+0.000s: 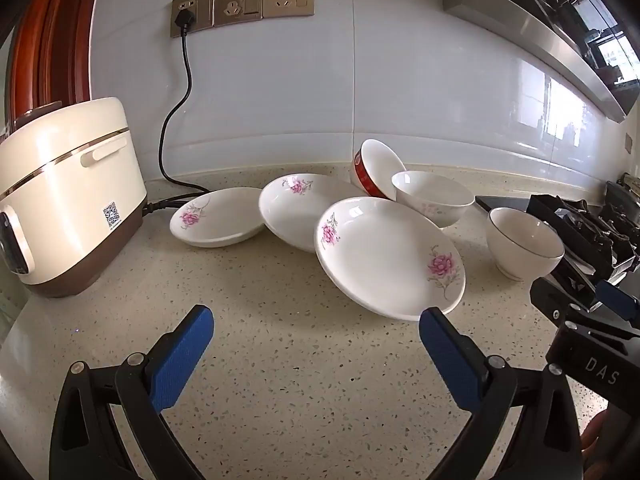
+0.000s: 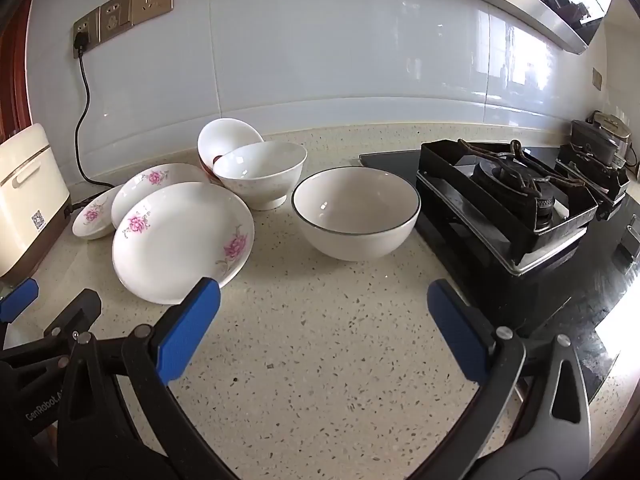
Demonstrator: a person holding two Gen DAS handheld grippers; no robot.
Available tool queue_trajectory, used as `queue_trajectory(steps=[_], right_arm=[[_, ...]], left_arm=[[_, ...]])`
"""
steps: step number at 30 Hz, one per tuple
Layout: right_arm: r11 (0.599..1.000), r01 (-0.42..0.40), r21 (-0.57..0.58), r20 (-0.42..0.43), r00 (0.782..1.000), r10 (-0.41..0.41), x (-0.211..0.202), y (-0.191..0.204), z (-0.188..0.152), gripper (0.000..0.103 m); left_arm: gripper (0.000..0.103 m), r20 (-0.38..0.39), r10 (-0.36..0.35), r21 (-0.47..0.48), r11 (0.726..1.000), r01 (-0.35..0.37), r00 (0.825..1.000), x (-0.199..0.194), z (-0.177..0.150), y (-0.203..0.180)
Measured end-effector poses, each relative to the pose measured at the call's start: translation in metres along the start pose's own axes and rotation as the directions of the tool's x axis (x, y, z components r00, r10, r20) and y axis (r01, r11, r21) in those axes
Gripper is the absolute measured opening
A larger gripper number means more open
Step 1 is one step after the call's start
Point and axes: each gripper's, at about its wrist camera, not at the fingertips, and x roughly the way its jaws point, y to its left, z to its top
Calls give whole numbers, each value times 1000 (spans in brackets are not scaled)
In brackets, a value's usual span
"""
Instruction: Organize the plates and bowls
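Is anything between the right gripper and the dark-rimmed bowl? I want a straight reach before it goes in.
Nothing visible. The right gripper hangs over bare countertop with open jaws, and the dark-rimmed bowl stands alone straight ahead. The nearest flowered plate lies off to its left, the stove to its right.

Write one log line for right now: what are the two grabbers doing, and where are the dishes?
left gripper: open, empty | right gripper: open, empty | flowered plates: overlapping on counter | dark-rimmed bowl: standing alone | nothing sorted yet
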Motion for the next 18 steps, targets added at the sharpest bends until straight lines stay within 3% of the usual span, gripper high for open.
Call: queue_trajectory(steps=[18], right_arm=[[1000, -1, 16, 0, 1000, 1, 1, -1, -1, 103]], left_arm=[[103, -2, 2, 8, 1000, -2, 1000, 2, 2, -1]])
